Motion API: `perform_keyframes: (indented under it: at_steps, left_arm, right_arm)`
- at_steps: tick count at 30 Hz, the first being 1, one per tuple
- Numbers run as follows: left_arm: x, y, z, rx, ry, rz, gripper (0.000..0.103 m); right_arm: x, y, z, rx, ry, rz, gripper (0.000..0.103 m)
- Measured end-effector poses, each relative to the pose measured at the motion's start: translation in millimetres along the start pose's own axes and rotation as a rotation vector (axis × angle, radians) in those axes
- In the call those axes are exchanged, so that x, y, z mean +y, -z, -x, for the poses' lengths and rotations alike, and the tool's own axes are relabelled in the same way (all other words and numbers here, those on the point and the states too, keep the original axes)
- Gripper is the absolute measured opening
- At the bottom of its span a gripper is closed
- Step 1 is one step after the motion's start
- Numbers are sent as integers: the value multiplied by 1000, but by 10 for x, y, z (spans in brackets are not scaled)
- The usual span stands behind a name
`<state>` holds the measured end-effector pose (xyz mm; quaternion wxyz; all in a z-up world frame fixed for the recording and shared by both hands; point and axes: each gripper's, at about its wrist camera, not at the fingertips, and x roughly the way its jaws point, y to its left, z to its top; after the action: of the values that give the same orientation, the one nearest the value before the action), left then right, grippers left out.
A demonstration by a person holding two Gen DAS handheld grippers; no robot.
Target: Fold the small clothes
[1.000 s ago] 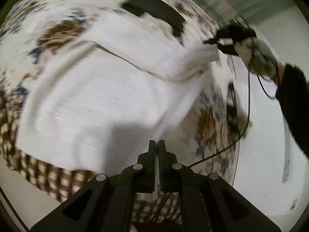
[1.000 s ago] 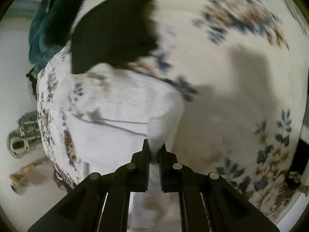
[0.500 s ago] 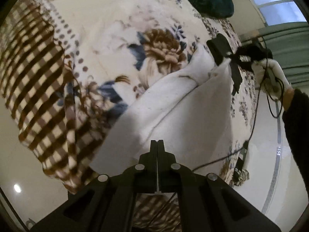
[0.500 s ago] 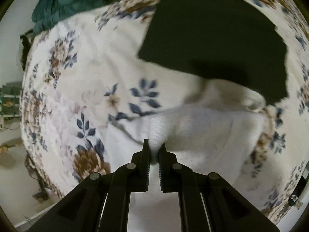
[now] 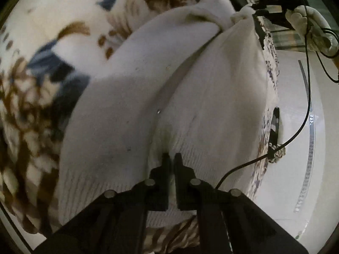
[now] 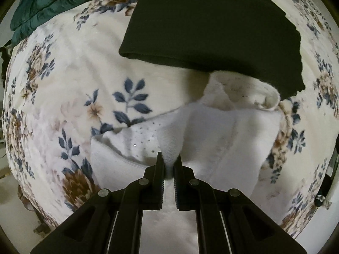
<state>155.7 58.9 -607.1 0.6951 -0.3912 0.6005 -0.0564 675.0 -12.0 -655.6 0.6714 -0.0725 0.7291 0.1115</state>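
Closer now than half a second ago, the white knit garment [image 5: 131, 110] fills the left wrist view's centre, draped over the floral blanket [image 6: 63, 80]. At the right view's top lies a folded black cloth [image 6: 211, 21], touching the garment's collar. Bottom centre, the left gripper [image 5: 172, 156] pinches white knit; the right gripper [image 6: 169, 158] pinches a fold too.

The white knit garment [image 5: 131, 110] lies doubled over on the floral blanket, a long fold line running from 6 o'clock up toward 1 o'clock in the left wrist view. Its ribbed hem sits at 6 o'clock, and its far end is bunched at 1 o'clock. In the right wrist view its open collar (slightly speckled) touches the folded black garment [image 6: 211, 23] at 12 o'clock.
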Motion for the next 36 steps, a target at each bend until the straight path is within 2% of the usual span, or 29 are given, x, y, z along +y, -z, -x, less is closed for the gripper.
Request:
perform_keyframes:
  at_steps: [4, 7, 10, 11, 15, 16, 18, 19, 20, 21, 22, 23, 24, 26, 28, 30, 32, 34, 35, 36]
  left_arm:
    - [-84, 154, 570, -113, 45, 13, 1]
    - [20, 296, 912, -138, 52, 58, 1]
    - [167, 400, 1038, -132, 38, 101, 1]
    - [258, 418, 1071, -141, 9, 112, 1]
    - [496, 238, 933, -146, -25, 157, 2]
    - [567, 165, 826, -103, 7, 159, 2]
    - [674, 88, 777, -68, 3, 167, 6]
    - [692, 69, 756, -55, 18, 166, 6]
    - [698, 48, 743, -46, 24, 160, 7]
    - [699, 41, 746, -42, 12, 154, 15]
    - [700, 38, 740, -34, 26, 150, 18]
    - [682, 36, 739, -28, 39, 147, 30]
    - [676, 32, 733, -22, 28, 143, 45]
    - [646, 18, 718, -19, 17, 134, 49]
    - [609, -21, 656, -3, -5, 122, 49]
    - [548, -68, 568, 3, -18, 96, 49]
    - [489, -119, 475, 8, -35, 69, 48]
    - [403, -148, 381, 2, -65, 35, 43]
    - [362, -147, 339, -3, -84, 22, 13]
    - [350, -138, 329, -6, -87, 23, 7]
  right_arm:
    - [88, -34, 103, -9, 12, 26, 7]
    - [262, -42, 159, -5, 7, 55, 7]
    - [532, -49, 63, 8, 13, 97, 7]
    - [662, -49, -9, 14, 20, 115, 7]
    - [979, -18, -312, 45, 55, 171, 8]
    - [996, 6, -357, 59, 49, 176, 12]
    - [940, 154, -323, 70, -7, 180, 23]
    - [871, 275, -265, 78, -56, 173, 38]
    - [768, 444, -180, 84, -105, 163, 50]
    - [637, 669, -67, 83, -145, 157, 53]
    - [520, 886, 28, 78, -167, 156, 54]
    - [372, 1153, 125, 76, -186, 151, 54]
    - [204, 1466, 200, 84, -200, 138, 55]
    - [-137, 2128, 257, 113, -237, 92, 55]
    - [-381, 2658, 155, 169, -264, 32, 55]
    - [-659, 3259, -115, 240, -312, -92, 55]
    - [-857, 3739, -483, 304, -403, -237, 55]
    - [-982, 4120, -832, 322, -485, -367, 55]
    - [-1028, 4254, -967, 311, -530, -420, 52]
    - [-1078, 4381, -1071, 290, -584, -484, 47]
